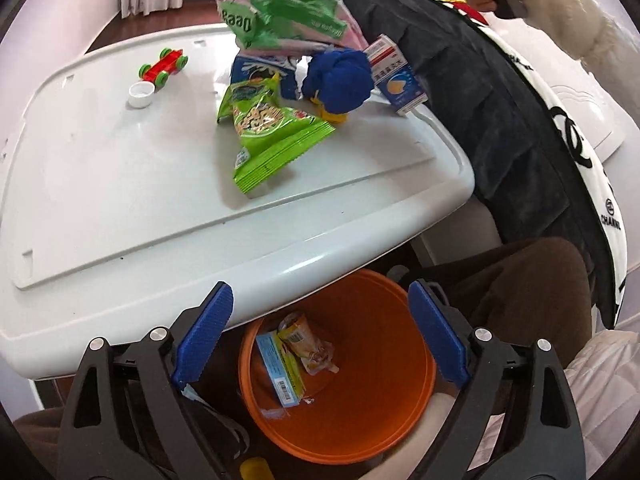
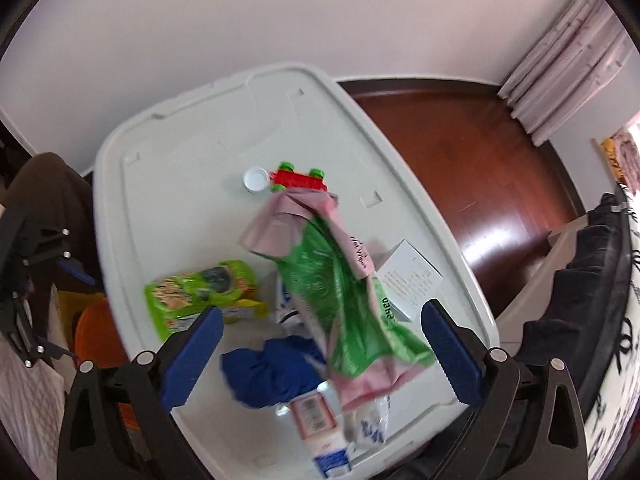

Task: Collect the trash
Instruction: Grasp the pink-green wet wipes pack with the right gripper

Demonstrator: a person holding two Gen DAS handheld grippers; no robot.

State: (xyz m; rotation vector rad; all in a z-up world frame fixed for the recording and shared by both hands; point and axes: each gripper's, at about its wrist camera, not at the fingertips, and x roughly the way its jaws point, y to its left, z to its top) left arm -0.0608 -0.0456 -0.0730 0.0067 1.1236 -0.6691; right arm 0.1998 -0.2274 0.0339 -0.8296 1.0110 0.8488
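Two pieces of trash, a flat carton (image 1: pixel 280 372) and a pouch (image 1: pixel 308 344), already lie in the orange bin (image 1: pixel 384 412) below the white lid's (image 1: pixel 120 184) near edge. Both the left gripper (image 1: pixel 320 340) and right gripper (image 2: pixel 320 356) gape empty. Left on the lid, I judge: a green snack bag (image 1: pixel 268 136), a pink-green wrapper (image 2: pixel 340 280), and boxes (image 1: pixel 396 76) near its right edge.

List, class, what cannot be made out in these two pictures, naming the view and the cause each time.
- Yellow item: left wrist view, mostly hidden under the blue cloth.
- Yellow thing: left wrist view, cut off by the bottom edge.
- White box print: right wrist view, too small and blurred.
- Orange bin: right wrist view, mostly hidden behind the white lid.
- Carton: right wrist view, label blurred, partly hidden under the pink-green bag.
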